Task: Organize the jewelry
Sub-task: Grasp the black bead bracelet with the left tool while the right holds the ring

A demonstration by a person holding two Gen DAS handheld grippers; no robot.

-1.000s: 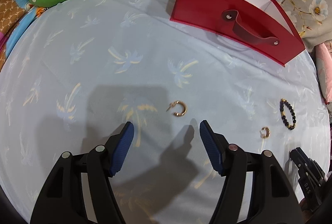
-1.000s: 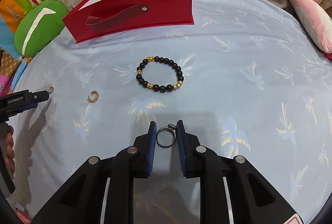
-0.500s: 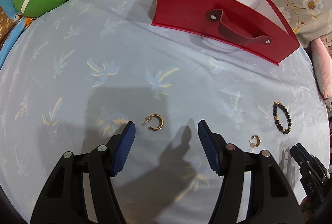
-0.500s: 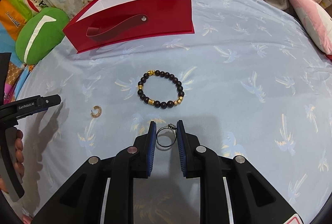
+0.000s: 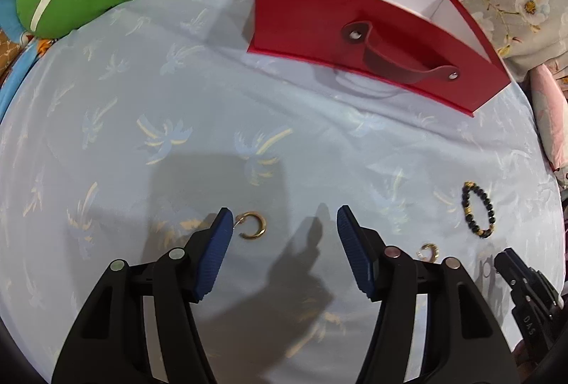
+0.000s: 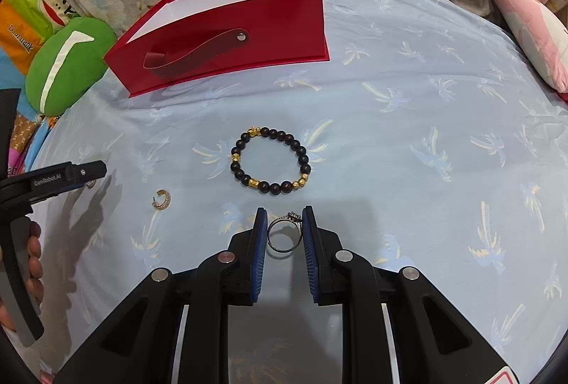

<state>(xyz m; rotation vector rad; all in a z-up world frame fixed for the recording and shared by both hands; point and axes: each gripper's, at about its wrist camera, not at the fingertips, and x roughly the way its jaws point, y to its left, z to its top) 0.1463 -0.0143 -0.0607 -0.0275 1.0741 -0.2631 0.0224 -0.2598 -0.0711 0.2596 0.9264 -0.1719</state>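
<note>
Currently the step in hand is pick-up: each piece of jewelry is to be collected from the blue palm-print sheet [image 5: 198, 71] of the bed and, by judgement, placed in the red box [image 6: 227, 39] standing at the far side.

Right tongs [image 6: 284, 224]: set narrow, pads pressed on either side of a silver ring [image 6: 284, 234] with a small stone setting at its top. The ring stands upright between the pads and is held. The black-and-gold bead bracelet [image 6: 271, 162] lies flat on the sheet just beyond these tongs, apart from them.

Left tongs [image 5: 284, 224]: jaws moderately wide and holding nothing. A plain gold hoop earring [image 5: 252, 225] lies on the sheet between them, close to the left pad [image 5: 220, 238]; whether it touches that pad cannot be told. A second gold earring [image 5: 429, 250] lies outside the right jaw, between the left tongs and the bracelet.

Next move, left side: shift the tongs so the hoop sits midway between the pads, lower until the pad tips meet the sheet, then close. The hoop is thin and lies flat on soft fabric, so a shallow approach is likely to pinch cloth or push the hoop aside.

Next move, right side: carry the ring over the open top of the red box and release it there.
</note>
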